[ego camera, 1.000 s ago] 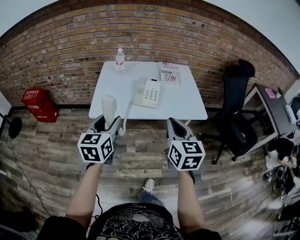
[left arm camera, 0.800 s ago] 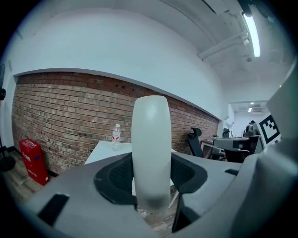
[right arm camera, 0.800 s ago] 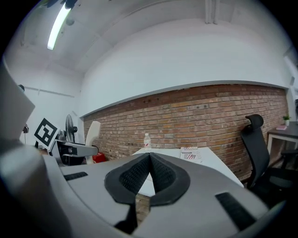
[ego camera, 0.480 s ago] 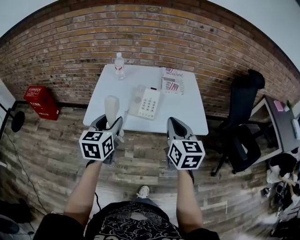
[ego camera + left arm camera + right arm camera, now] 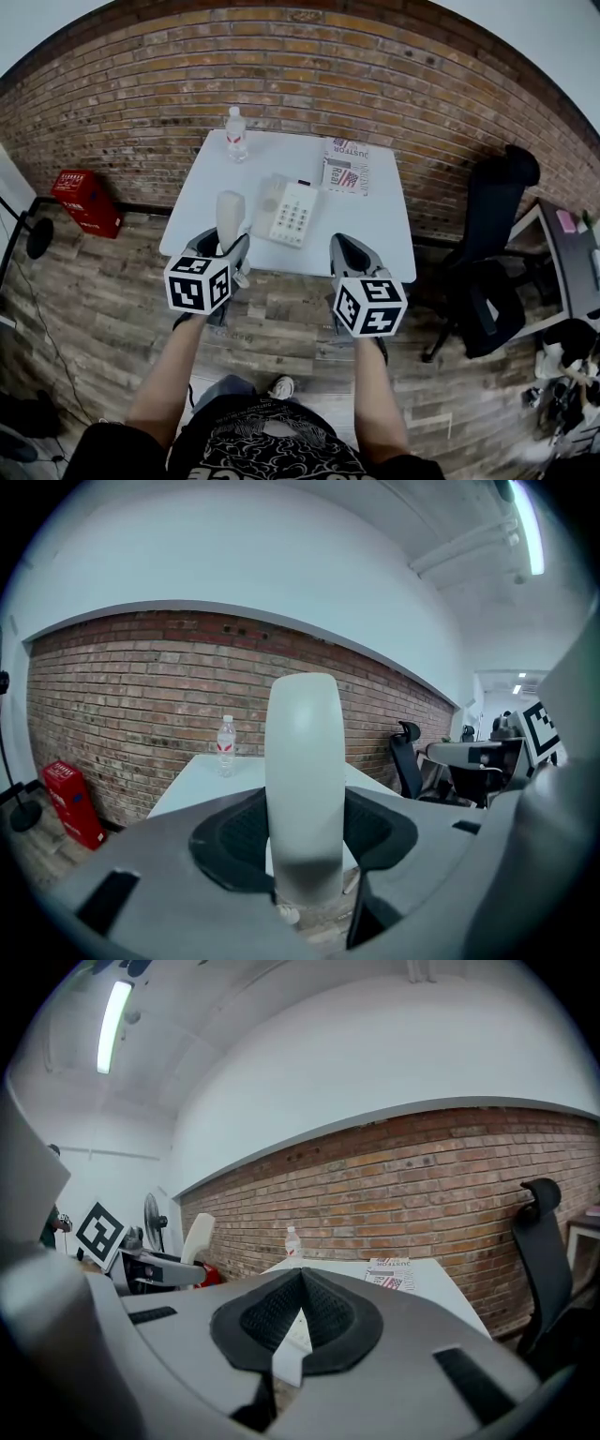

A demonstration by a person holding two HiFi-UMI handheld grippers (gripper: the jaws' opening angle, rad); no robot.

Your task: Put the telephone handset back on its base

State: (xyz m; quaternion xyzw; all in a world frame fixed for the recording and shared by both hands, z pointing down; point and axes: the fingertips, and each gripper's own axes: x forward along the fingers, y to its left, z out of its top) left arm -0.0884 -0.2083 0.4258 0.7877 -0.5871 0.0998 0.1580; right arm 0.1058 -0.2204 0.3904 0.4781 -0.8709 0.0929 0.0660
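Note:
The cream telephone base with its keypad lies in the middle of the white table. My left gripper is shut on the cream handset, which stands upright between the jaws over the table's front left part, left of the base. In the left gripper view the handset fills the gap between the black pads. My right gripper hovers at the table's front edge, right of the base, its jaws shut on nothing. In the right gripper view the pads meet at their tips.
A water bottle stands at the table's far left and a magazine lies at the far right. A brick wall runs behind. A red box sits on the wooden floor at left, a black office chair at right.
The person has stepped closer to the table, so both grippers now reach over its front edge. The handset stays upright in the left gripper.

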